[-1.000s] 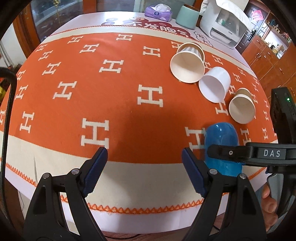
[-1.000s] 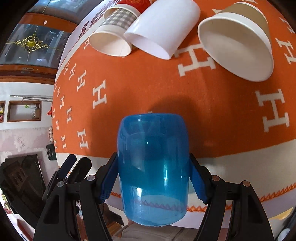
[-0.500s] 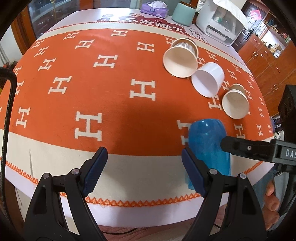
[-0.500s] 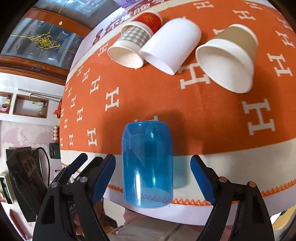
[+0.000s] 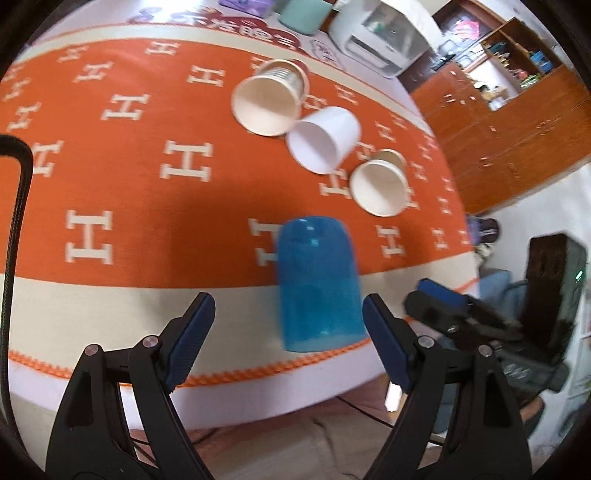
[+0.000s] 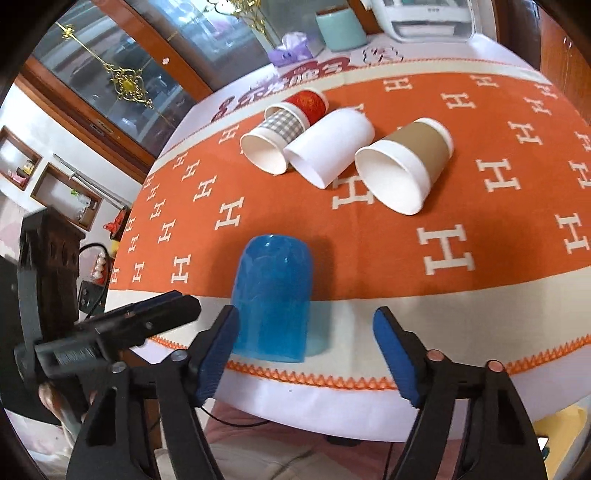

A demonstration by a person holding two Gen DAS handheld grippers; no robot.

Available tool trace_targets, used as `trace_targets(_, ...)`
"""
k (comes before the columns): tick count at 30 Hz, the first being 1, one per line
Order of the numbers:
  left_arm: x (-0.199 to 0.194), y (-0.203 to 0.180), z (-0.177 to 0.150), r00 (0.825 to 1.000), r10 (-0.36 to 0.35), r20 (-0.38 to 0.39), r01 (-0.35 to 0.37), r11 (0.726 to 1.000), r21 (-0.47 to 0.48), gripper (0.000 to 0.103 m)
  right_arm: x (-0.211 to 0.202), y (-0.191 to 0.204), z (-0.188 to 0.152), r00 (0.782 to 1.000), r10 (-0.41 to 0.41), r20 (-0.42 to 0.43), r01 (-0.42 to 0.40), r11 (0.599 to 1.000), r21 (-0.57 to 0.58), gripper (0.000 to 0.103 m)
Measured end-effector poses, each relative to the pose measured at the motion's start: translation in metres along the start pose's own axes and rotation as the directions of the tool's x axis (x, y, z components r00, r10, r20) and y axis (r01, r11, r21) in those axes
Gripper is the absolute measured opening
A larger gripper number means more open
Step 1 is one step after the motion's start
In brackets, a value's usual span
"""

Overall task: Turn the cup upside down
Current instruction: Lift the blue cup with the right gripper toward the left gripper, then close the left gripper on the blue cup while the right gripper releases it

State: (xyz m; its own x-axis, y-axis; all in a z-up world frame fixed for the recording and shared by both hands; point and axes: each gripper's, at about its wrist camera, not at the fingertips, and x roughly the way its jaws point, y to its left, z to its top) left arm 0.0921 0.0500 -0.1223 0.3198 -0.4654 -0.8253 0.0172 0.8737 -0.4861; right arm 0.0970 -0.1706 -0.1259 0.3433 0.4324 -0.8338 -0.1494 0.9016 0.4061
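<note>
A translucent blue plastic cup [image 5: 317, 284] stands upside down, mouth on the cloth, near the table's front edge; it also shows in the right wrist view [image 6: 271, 299]. My left gripper [image 5: 288, 334] is open and empty, its fingers just in front of the cup. My right gripper [image 6: 306, 350] is open and empty, drawn back from the cup, which stands just beyond its left finger. The right gripper also shows, blurred, at the right of the left wrist view [image 5: 443, 302].
Three paper cups lie on their sides behind the blue cup: a checked one [image 6: 273, 144], a white one [image 6: 328, 146] and a brown one [image 6: 404, 166]. The orange H-patterned tablecloth [image 6: 480, 229] covers the table. A tissue box [image 6: 291, 53], a teal canister [image 6: 341, 27] and a white appliance [image 5: 380, 35] stand at the back.
My right gripper opened, let go of the blue cup and pulled back. The cup now stands alone upside down. My left gripper swung right toward the cup.
</note>
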Motion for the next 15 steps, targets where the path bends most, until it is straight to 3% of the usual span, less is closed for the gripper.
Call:
trace_targets(6,0.012,-0.006,0.012,0.993,-0.098,-0.071,0.098,0.995,-0.005,0.08,-0.001,-0.016,-0.016,0.999,-0.007,0.032,0.006,1.0,0.023,0.068)
trace_targets(10,0.031,-0.006,0.02,0.976,-0.171,-0.133,0.167,0.985,-0.043,0.08,0.011,-0.026,-0.021,1.0,-0.002,0.024,0.0,0.999,0.045,0.067)
trace_targets(15,0.055,-0.008,0.03,0.964,-0.203,-0.17,0.195,0.979,-0.066,0.08,0.023,-0.044,-0.027,1.0,0.026,-0.013,-0.025,0.995,0.094,0.067)
